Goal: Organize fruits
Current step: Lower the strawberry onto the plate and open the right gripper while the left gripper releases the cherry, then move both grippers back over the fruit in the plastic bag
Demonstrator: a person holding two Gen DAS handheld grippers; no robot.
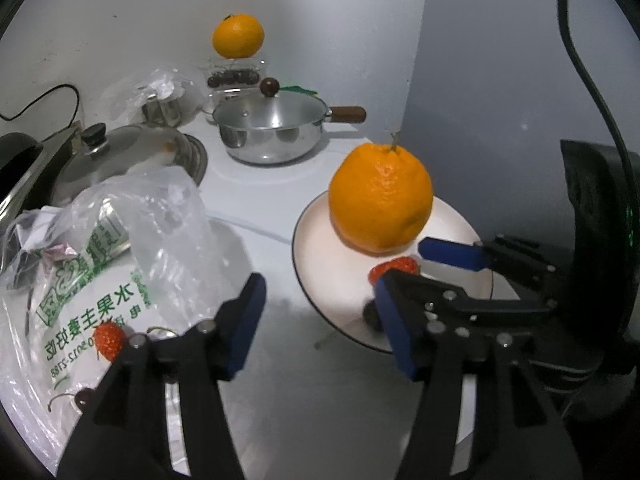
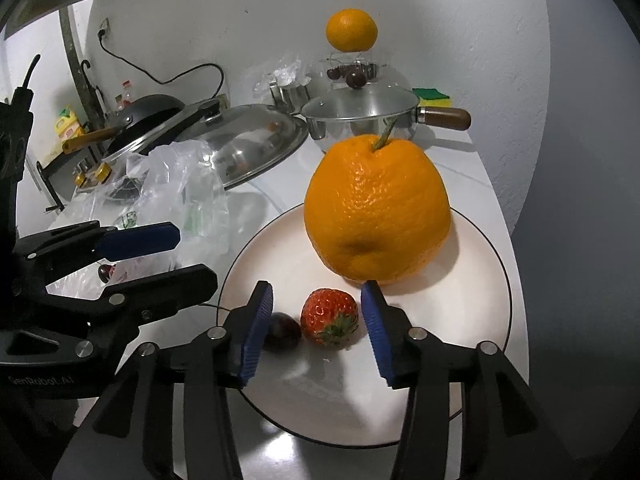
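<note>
Now we hold the right gripper [image 2: 317, 330] parted, a strawberry [image 2: 329, 317] loose between its pads on the plate [image 2: 472, 304], a cherry [image 2: 282, 335] beside it. Our left gripper [image 1: 320, 326] gapes empty. Farther left, the bag [image 1: 120, 264] reads "水果主要好吃".

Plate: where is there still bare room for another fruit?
Free: the plate's right side, beside the strawberry and below the big orange, and its near rim. Crowded: the near-left part, where strawberry and cherry sit between the right gripper's open jaws.
</note>
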